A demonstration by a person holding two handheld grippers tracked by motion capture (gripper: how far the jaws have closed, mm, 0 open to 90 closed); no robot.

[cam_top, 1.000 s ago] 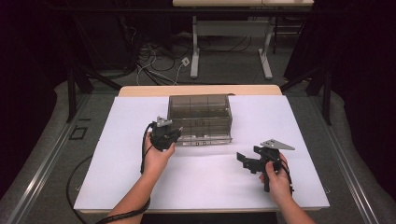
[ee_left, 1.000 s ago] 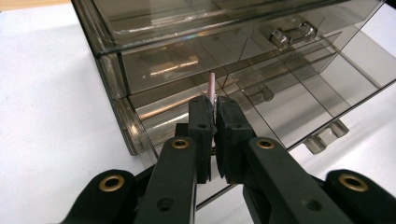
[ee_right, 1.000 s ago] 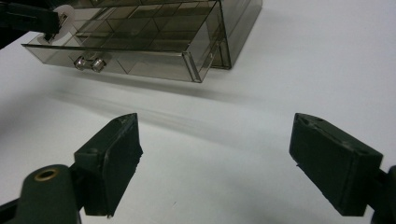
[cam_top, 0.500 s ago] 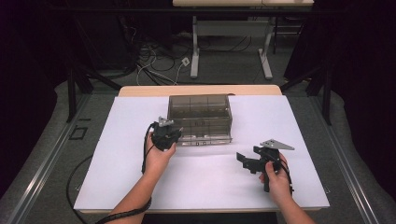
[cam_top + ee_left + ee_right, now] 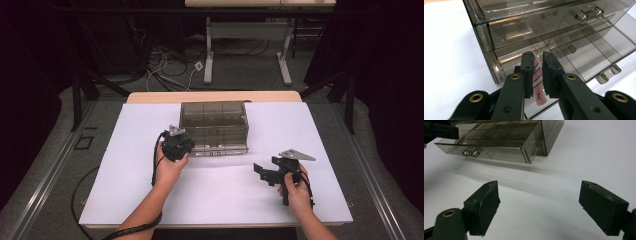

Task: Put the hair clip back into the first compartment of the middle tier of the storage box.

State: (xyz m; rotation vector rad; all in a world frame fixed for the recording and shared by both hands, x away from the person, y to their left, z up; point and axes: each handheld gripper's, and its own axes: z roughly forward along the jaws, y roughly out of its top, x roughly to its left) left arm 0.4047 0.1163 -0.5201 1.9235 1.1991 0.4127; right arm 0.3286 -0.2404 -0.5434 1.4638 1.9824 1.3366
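A smoky clear drawer cabinet (image 5: 215, 120) stands at the back middle of the white table (image 5: 125, 190). Its bottom drawer (image 5: 222, 149) is pulled out toward me; the right gripper view shows that drawer (image 5: 486, 151) with its clear handle. My left gripper (image 5: 188, 146) is at the cabinet's front left corner. In the left gripper view the left gripper (image 5: 537, 56) is shut on a pink strip (image 5: 537, 83) with black stripes and an X, held over the open drawer (image 5: 584, 57). My right gripper (image 5: 262, 173) rests open at the front right, and the right gripper (image 5: 539, 195) holds nothing.
A wooden table edge (image 5: 210, 96) runs behind the white sheet. Beyond it are desk legs (image 5: 209, 55) and loose cables (image 5: 165, 65) on the floor. A black cable (image 5: 80, 195) hangs off the table's left side.
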